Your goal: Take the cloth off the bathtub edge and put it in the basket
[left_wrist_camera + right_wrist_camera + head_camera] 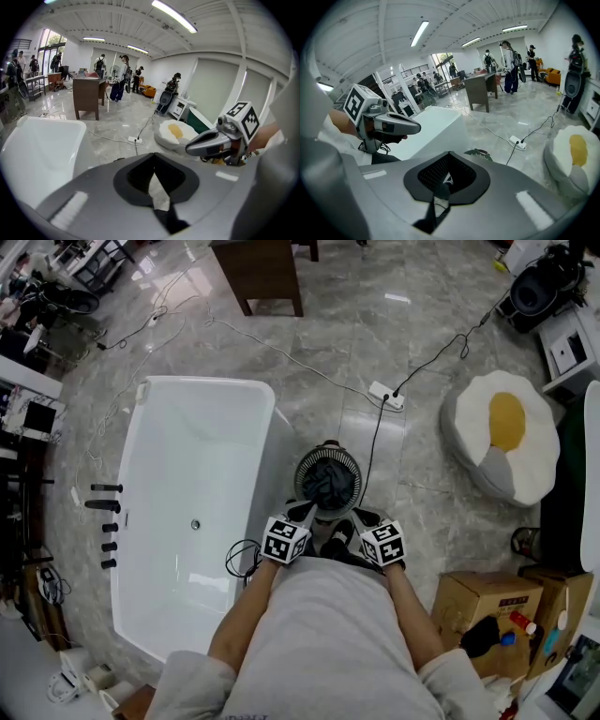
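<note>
Here, both grippers are held low, close against the person's body. The left gripper has its jaws closed tip to tip, with nothing between them. The right gripper likewise shows its jaws pressed together and empty.

Just ahead of the two pairs of jaws, and centred between them, stands the round mesh basket. The dark cloth lies bunched inside it, clear of both pairs of jaws.

To the left of the left jaws, and reaching well forward of them, is the white bathtub; its right side runs just beside the basket. Beyond the basket, farther from the jaws, a white power strip lies on the marble floor. Well to the right of the right jaws sits an egg-shaped cushion. Behind and to the right of those jaws stands a cardboard box.
</note>
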